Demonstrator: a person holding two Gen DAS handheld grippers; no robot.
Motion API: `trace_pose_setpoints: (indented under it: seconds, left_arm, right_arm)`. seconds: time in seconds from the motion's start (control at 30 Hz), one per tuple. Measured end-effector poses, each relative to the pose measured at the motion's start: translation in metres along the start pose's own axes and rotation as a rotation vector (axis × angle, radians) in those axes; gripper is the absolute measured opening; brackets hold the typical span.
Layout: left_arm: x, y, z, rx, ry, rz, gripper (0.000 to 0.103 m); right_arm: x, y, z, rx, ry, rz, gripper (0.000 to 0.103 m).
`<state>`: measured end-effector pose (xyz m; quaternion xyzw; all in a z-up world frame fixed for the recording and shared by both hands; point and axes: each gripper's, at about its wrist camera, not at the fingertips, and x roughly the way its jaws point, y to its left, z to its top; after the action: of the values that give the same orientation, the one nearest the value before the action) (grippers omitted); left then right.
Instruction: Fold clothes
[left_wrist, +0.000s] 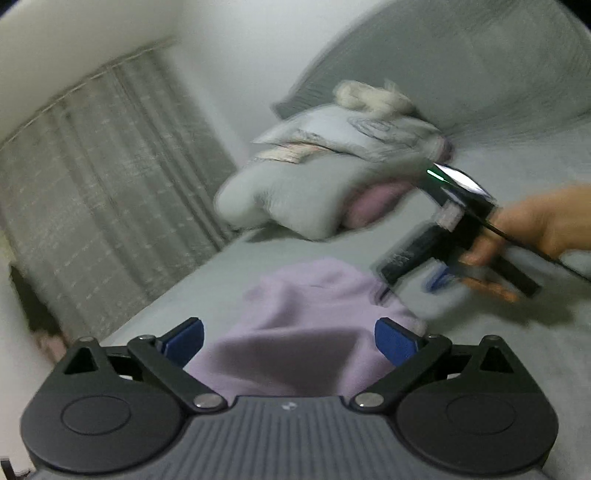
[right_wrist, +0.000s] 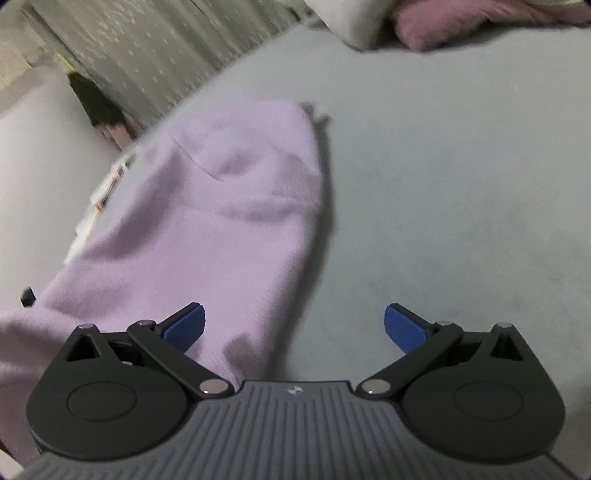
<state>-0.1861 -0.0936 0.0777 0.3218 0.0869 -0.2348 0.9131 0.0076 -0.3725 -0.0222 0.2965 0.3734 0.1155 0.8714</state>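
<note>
Both of your grippers hover spread above the bed.
The lilac garment (right_wrist: 207, 221) lies near the bed (right_wrist: 443, 184) edge; your left gripper (left_wrist: 289, 341) and right gripper (right_wrist: 294, 326) hold nothing.

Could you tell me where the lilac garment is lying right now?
The lilac garment lies on the grey bed, ahead and left in the right wrist view. In the left wrist view it sits between the open left tongs, short of the pillows.

Dim, flat indoor light; motion blur smears both views; soft shadow falls on the lilac garment (left_wrist: 295, 332); fisheye bends edges
</note>
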Motion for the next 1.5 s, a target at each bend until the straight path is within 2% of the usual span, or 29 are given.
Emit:
trace_pose_setpoints:
  seconds: [0.03,0.07,0.1,0.17,0.2,0.23,0.27,0.37,0.43,0.53,0.63,0.67,0.7,0.77,0.8,0.83,0.93,1.0,1.07,1.13,1.2,1.27,1.4,1.47,1.5]
  left_arm:
    - [0.002,-0.005,0.0,0.007,0.0,-0.009,0.099]
    - [0.004,-0.01,0.0,0.023,-0.003,-0.016,0.099]
    - [0.007,-0.015,0.001,0.044,-0.007,-0.02,0.099]
    - [0.013,-0.024,0.003,0.086,-0.017,-0.03,0.099]
    - [0.018,-0.027,0.003,0.099,-0.019,-0.039,0.099]
    - [0.024,-0.029,0.003,0.107,-0.021,-0.05,0.099]
    - [0.03,-0.031,0.004,0.114,-0.022,-0.061,0.099]
    - [0.052,-0.043,0.003,0.129,-0.008,-0.083,0.099]
    - [0.068,-0.058,0.003,0.143,0.002,-0.065,0.099]
    - [0.097,-0.077,0.003,0.172,0.034,0.06,0.099]
    - [0.11,-0.084,0.003,0.233,0.032,0.211,0.099]
    - [0.108,-0.081,0.004,0.241,0.015,0.254,0.083]
    - [0.104,-0.077,0.006,0.237,-0.001,0.286,0.043]
    - [0.087,-0.048,0.016,0.152,-0.011,0.287,0.011]
    - [0.078,-0.03,0.022,0.088,-0.016,0.261,0.008]
    - [0.069,-0.011,0.028,0.025,-0.02,0.236,0.007]
    - [0.041,0.016,0.038,-0.039,-0.057,0.238,0.007]
    - [0.011,0.038,0.048,-0.129,-0.104,0.227,0.007]
    - [-0.05,0.077,0.063,-0.338,-0.203,0.176,0.007]
    - [-0.088,0.101,0.072,-0.442,-0.271,0.149,0.007]
    - [-0.135,0.14,0.091,-0.54,-0.361,0.133,0.007]
    - [-0.164,0.169,0.106,-0.596,-0.408,0.099,0.007]
    - [-0.212,0.209,0.132,-0.626,-0.493,0.016,0.007]
    - [-0.229,0.228,0.143,-0.644,-0.531,-0.04,0.007]
    - [-0.237,0.238,0.149,-0.655,-0.55,-0.072,0.007]
  right_arm:
    - [0.006,0.001,-0.002,0.003,0.003,0.053,0.046]
    - [0.012,0.001,-0.004,0.038,0.009,0.047,0.038]
    - [0.013,0.002,-0.004,0.038,0.006,0.043,0.016]
    - [0.01,0.002,-0.001,0.04,-0.003,0.064,0.013]
    - [0.002,0.0,0.004,0.082,-0.03,0.107,0.012]
    - [-0.015,0.003,0.012,0.12,-0.08,0.195,0.012]
    - [-0.029,0.009,0.017,0.116,-0.118,0.246,0.011]
    - [-0.073,0.03,0.03,0.066,-0.226,0.35,0.011]
    - [-0.091,0.035,0.033,0.064,-0.259,0.4,0.011]
    - [-0.128,0.05,0.04,0.049,-0.317,0.49,0.011]
    - [-0.159,0.067,0.044,0.019,-0.35,0.554,0.012]
    - [-0.169,0.073,0.046,0.002,-0.359,0.568,0.012]
    - [-0.179,0.079,0.047,-0.015,-0.369,0.582,0.012]
    - [-0.197,0.09,0.046,-0.053,-0.397,0.585,0.012]
    - [-0.202,0.092,0.045,-0.063,-0.405,0.587,0.012]
    - [-0.217,0.092,0.054,-0.092,-0.421,0.592,0.012]
    - [-0.252,0.114,0.036,-0.282,-0.484,0.555,0.011]
    - [-0.271,0.119,0.03,-0.319,-0.536,0.572,0.011]
    - [-0.293,0.134,0.026,-0.382,-0.614,0.568,0.011]
    - [-0.316,0.15,0.022,-0.447,-0.692,0.567,0.011]
    - [-0.329,0.163,0.021,-0.483,-0.739,0.586,0.011]
    - [-0.355,0.193,0.017,-0.57,-0.814,0.596,0.011]
    - [-0.403,0.233,0.031,-0.676,-0.872,0.595,0.011]
    - [-0.418,0.241,0.038,-0.689,-0.879,0.588,0.011]
    - [-0.442,0.25,0.039,-0.705,-0.899,0.56,0.011]
